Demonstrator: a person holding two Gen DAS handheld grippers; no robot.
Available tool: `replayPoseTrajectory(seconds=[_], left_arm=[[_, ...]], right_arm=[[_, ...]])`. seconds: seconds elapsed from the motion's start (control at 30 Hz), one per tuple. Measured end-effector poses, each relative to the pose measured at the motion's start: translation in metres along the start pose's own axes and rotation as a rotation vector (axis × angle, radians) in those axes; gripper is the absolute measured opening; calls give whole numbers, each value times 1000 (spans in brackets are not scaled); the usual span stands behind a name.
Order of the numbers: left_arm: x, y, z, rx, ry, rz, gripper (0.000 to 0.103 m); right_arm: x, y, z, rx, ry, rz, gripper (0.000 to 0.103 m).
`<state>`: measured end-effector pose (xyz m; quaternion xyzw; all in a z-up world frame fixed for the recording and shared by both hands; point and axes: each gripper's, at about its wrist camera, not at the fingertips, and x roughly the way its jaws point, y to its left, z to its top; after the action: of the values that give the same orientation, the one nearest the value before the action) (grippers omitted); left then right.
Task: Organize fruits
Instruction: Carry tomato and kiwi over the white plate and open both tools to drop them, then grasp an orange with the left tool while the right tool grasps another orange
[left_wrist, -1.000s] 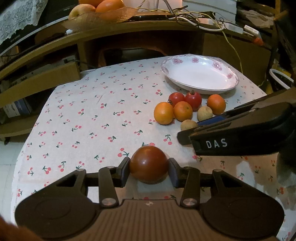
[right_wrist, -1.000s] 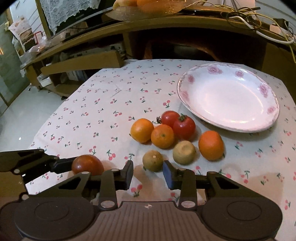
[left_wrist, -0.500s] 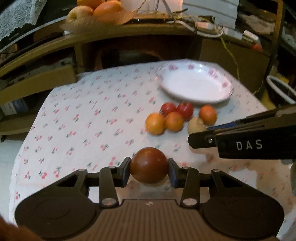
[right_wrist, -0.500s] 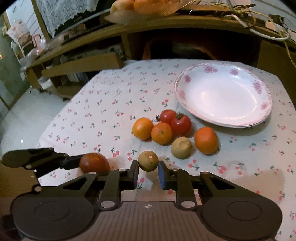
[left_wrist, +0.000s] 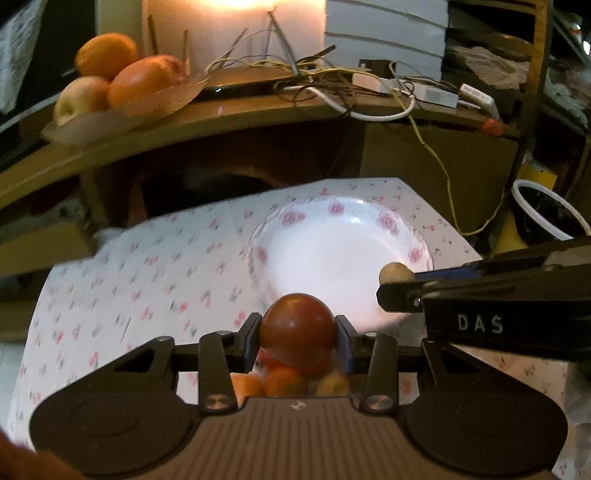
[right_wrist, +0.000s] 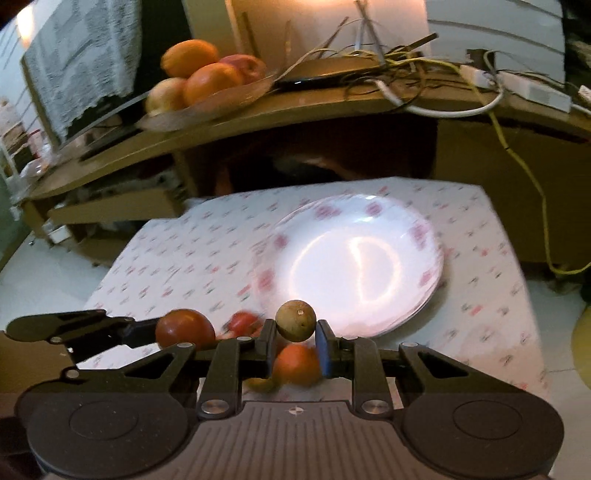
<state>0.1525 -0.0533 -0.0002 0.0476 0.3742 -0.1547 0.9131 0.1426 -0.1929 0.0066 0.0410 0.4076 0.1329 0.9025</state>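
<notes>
Left gripper (left_wrist: 298, 330) clamps dark tomato (left_wrist: 297, 325), right gripper (right_wrist: 295, 334) clamps small greenish fruit (right_wrist: 296, 320) (plate (right_wrist: 369, 221) ahead of both).

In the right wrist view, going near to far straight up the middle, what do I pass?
Right gripper → small greenish-brown fruit held between its fingers → white floral plate → far edge of the cherry-print tablecloth → wooden shelf with tangled cables.
</notes>
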Motion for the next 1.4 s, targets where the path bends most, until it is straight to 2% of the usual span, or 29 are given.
replayPoseTrajectory(seconds=[0.23, 0.5, 0.63, 0.93, 1.2, 1.4], left_arm=[[30, -3, 6, 11, 27, -5, 46], [36, -5, 8, 0, 34, -20, 46], [37, -5, 9, -1, 28, -21, 46], [26, -2, 16, -23, -18, -28, 50], [19, 8, 15, -43, -22, -13, 50], [8, 19, 10, -46, -19, -4, 51]], right_arm=[[17, -22, 12, 22, 19, -31, 24], [29, -30, 17, 31, 44, -24, 25], [28, -35, 16, 45, 41, -26, 29], [21, -42, 19, 85, 13, -34, 31], [14, -48, 18, 111, -12, -55, 33], [8, -45, 16, 98, -12, -40, 33]])
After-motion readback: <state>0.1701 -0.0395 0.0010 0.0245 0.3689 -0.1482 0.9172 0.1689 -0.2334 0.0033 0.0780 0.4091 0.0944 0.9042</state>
